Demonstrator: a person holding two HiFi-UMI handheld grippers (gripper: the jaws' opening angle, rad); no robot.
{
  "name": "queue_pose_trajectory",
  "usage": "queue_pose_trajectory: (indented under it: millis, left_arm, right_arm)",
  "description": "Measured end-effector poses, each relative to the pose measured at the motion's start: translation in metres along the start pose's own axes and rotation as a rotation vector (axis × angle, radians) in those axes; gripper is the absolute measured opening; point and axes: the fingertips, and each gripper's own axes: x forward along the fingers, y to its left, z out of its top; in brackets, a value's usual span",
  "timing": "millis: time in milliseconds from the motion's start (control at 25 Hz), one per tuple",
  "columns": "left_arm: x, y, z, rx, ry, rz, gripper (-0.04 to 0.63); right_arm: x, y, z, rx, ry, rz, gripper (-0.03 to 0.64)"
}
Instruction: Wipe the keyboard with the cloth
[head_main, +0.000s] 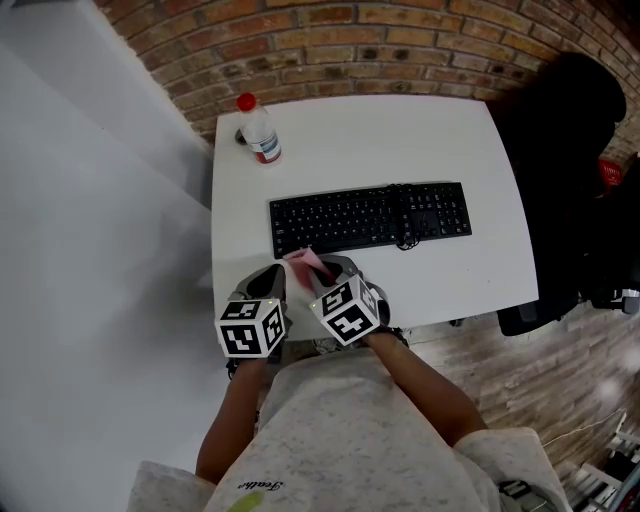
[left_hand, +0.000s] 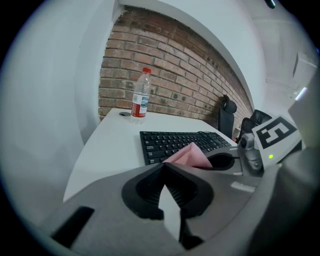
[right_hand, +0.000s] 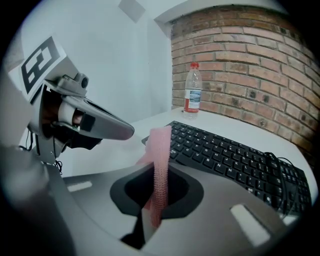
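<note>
**Limp pink cloth pinched at the table's near edge**

The cloth (right_hand: 161, 150) looks thin, soft and very light, a knit likely to drape and bunch rather than slide. The right gripper (right_hand: 159, 176) has its fingers clamped on one edge, so the rest stands up as a loose flap (a fuller bunch would probably wipe better). The left gripper (left_hand: 163, 169) sits beside it, fingers together on nothing. The keyboard (head_main: 370, 218) lies just ahead on a smooth white table (head_main: 450, 130), with a bottle (head_main: 260, 132) near the far corner and a brick wall (head_main: 330, 40) beyond.
</note>
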Motion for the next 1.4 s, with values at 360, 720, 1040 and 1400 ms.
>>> queue_pose_trajectory:
  millis: [360,720,1040,1400]
  left_arm:
    - [0.013,-0.025,0.006,0.03,0.012,-0.049,-0.003]
    - [0.023,-0.053,0.01,0.063,0.027,-0.088,-0.003]
    - [0.033,-0.073,0.011,0.08,0.04,-0.111,-0.003]
    - [0.041,-0.095,0.011,0.082,0.042,-0.127,-0.003]
  right_arm:
    - [-0.017,-0.021,-0.013,0.045,0.008,-0.046,0.023]
    - [-0.035,-0.042,-0.028,0.082,0.017,-0.081,0.023]
    - [-0.048,-0.06,-0.039,0.105,0.022,-0.103,0.023]
    - [-0.063,-0.076,-0.053,0.12,0.029,-0.119,0.023]
